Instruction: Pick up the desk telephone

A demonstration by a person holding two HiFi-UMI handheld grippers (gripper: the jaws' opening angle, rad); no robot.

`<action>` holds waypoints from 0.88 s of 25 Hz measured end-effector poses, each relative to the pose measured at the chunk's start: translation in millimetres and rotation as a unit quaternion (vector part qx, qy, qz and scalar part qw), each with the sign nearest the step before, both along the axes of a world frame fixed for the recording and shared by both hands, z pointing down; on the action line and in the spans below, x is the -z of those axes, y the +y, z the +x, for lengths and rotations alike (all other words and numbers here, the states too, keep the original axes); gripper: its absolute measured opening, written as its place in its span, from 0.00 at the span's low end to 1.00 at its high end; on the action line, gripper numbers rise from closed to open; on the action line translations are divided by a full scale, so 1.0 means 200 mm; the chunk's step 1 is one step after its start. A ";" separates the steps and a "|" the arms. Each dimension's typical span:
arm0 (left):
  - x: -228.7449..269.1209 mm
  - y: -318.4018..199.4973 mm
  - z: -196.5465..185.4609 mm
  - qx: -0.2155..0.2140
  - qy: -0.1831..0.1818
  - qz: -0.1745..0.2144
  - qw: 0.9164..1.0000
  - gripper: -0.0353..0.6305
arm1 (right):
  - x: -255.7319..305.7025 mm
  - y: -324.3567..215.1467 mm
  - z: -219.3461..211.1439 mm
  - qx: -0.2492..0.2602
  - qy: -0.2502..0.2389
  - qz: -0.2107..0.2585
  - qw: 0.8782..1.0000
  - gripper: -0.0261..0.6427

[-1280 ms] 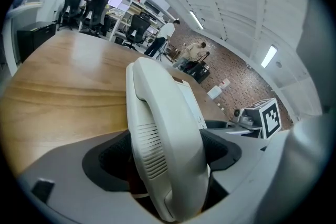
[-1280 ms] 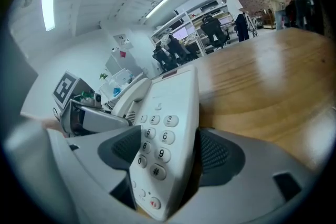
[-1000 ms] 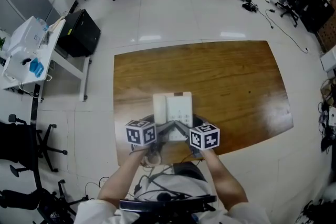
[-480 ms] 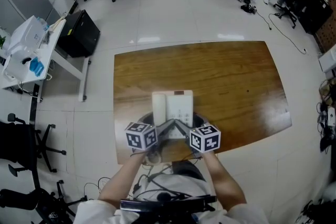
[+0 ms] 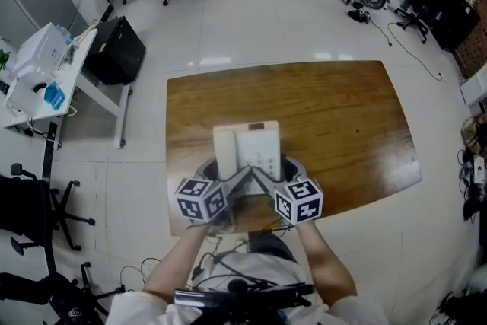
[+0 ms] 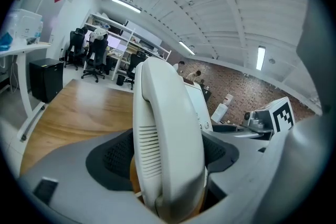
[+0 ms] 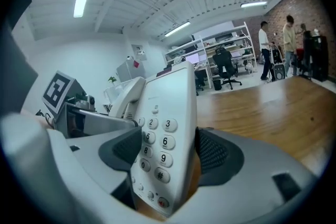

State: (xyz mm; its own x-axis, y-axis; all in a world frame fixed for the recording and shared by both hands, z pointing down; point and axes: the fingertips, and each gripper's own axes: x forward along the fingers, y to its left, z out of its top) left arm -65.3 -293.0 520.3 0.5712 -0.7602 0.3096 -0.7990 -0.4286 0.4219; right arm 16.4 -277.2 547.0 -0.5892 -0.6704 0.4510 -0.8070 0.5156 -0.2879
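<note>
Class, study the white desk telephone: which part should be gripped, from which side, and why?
Take the desk telephone by its near end from the person's side: left gripper across the handset, right gripper across the keypad half. It is wide, so two side-by-side grips probably keep it level.

1. The pale grey moulded-plastic left gripper [image 5: 233,183] and right gripper [image 5: 265,182] have broad, rounded shells.
2. Dark grey ribbed pads [image 6: 112,156] line the jaws.
3. Each gripper carries a white cube with black square markers [image 5: 202,199].
4. The person wears white short sleeves [image 5: 134,305]; thin black cables [image 5: 228,267] cross the white shirt front.
</note>
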 end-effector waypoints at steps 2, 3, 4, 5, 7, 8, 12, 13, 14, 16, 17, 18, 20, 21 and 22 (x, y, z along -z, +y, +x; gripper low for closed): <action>0.05 0.00 -0.01 0.003 0.002 0.011 1.000 0.61 | 0.06 0.00 -0.01 -0.001 0.004 0.015 1.000 0.54; 0.08 0.00 -0.01 0.004 0.002 0.017 1.000 0.61 | 0.09 0.00 -0.01 -0.001 0.004 0.022 1.000 0.54; 0.10 0.00 -0.02 0.006 0.003 0.022 1.000 0.61 | 0.11 0.00 -0.02 -0.002 0.004 0.028 1.000 0.54; 0.13 0.01 -0.02 0.007 0.004 0.028 1.000 0.60 | 0.13 0.00 -0.02 -0.003 0.002 0.034 0.999 0.54; 0.17 0.01 -0.03 0.009 0.003 0.041 0.999 0.60 | 0.18 0.01 -0.02 -0.005 -0.001 0.045 0.999 0.54; 0.20 0.02 -0.02 0.010 0.003 0.048 0.999 0.60 | 0.20 0.01 -0.02 -0.006 -0.003 0.051 0.999 0.54; 0.32 0.02 -0.04 0.019 0.013 0.073 0.997 0.60 | 0.33 0.02 -0.02 -0.014 -0.006 0.078 0.997 0.54; 0.36 0.03 -0.04 0.020 0.016 0.082 0.996 0.59 | 0.37 0.02 -0.03 -0.016 -0.006 0.088 0.996 0.54; 0.40 0.03 -0.04 0.021 0.017 0.091 0.995 0.59 | 0.41 0.02 -0.03 -0.017 -0.005 0.098 0.995 0.53; 0.47 0.05 -0.03 0.021 0.018 0.109 0.994 0.59 | 0.48 0.03 -0.02 -0.019 -0.004 0.116 0.993 0.53; 0.50 0.05 -0.03 0.022 0.018 0.117 0.993 0.59 | 0.52 0.03 -0.02 -0.021 -0.005 0.124 0.992 0.53; 0.53 0.06 -0.03 0.023 0.019 0.125 0.992 0.59 | 0.55 0.04 -0.02 -0.022 -0.006 0.131 0.991 0.53; 0.59 0.08 -0.03 0.025 0.018 0.139 0.990 0.59 | 0.60 0.05 -0.02 -0.023 -0.006 0.144 0.989 0.53; 0.62 0.08 -0.03 0.026 0.014 0.146 0.989 0.59 | 0.63 0.06 -0.02 -0.023 -0.007 0.150 0.988 0.53; 0.65 0.09 -0.03 0.026 0.009 0.154 0.988 0.59 | 0.65 0.06 -0.02 -0.023 -0.008 0.154 0.988 0.53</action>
State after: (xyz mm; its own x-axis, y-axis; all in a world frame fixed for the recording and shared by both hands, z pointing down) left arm -71.3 -274.0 390.7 0.5316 -0.8456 0.0484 -0.8171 -0.4970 0.2920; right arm 12.0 -264.2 416.7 -0.5602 -0.8010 0.2112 -0.8283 0.5434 -0.1362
